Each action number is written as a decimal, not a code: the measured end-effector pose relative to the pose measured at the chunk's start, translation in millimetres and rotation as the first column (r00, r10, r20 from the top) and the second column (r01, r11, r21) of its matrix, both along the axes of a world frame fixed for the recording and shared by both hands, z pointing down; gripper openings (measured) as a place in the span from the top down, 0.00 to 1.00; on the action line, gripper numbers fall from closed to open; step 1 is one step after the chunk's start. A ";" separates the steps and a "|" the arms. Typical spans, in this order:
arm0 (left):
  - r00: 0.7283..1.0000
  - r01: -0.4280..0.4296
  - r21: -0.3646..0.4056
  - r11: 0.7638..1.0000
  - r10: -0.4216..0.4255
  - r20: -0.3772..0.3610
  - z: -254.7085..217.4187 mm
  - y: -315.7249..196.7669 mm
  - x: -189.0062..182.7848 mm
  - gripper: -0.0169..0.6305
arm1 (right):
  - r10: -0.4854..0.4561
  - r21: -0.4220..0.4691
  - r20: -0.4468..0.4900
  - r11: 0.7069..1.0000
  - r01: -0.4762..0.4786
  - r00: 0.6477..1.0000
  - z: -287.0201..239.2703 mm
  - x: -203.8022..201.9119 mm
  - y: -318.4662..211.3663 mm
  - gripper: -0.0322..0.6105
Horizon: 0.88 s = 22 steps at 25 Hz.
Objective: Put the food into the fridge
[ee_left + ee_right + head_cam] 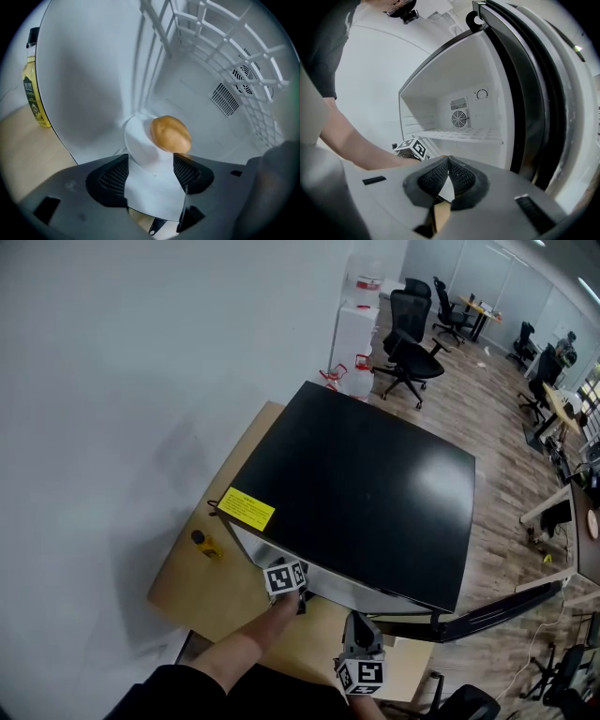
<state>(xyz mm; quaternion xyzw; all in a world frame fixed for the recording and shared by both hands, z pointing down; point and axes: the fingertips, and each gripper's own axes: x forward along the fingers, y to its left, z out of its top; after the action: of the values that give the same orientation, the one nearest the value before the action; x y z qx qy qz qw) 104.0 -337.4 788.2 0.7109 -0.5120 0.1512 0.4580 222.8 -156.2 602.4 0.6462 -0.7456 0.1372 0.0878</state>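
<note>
A round golden-brown bun (170,134) lies on a white plate (140,140) that rests on the white floor inside the fridge (366,484). My left gripper (151,176) is open, reaching into the fridge, and the plate's near edge lies between its pads without being pressed. In the head view the left gripper (286,579) is at the fridge's front opening, its jaws hidden under the black top. My right gripper (448,176) is shut with nothing in it, held back in front of the fridge, lower right of the left one (412,147).
The fridge door (525,84) stands open at the right. A white wire shelf (225,33) spans the fridge above the plate, with a fan grille (460,118) on the back wall. A yellow oil bottle (33,79) stands on the wooden table (187,587) left of the fridge.
</note>
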 end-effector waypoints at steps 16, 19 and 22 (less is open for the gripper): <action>0.999 0.048 0.145 0.988 -0.047 -0.013 -40.4 29.2 -55.2 0.53 | -0.018 0.045 0.003 0.999 0.018 1.000 -11.8 -27.3 13.3 0.86; 1.000 0.006 0.214 0.977 -0.006 0.001 -59.9 44.5 -63.4 0.53 | -0.019 0.056 -0.005 0.998 0.019 1.000 -14.8 -34.9 20.2 0.86; 0.998 -0.057 0.307 0.950 0.052 0.025 -88.7 67.1 -69.6 0.53 | 0.001 0.055 -0.007 0.998 -0.001 1.000 -16.3 -39.0 32.0 0.86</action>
<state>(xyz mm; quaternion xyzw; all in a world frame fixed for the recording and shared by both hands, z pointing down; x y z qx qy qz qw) 34.4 -270.3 699.5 0.7862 -0.5131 0.0881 0.3331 183.8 -124.2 586.1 0.6493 -0.7484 0.1146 0.0724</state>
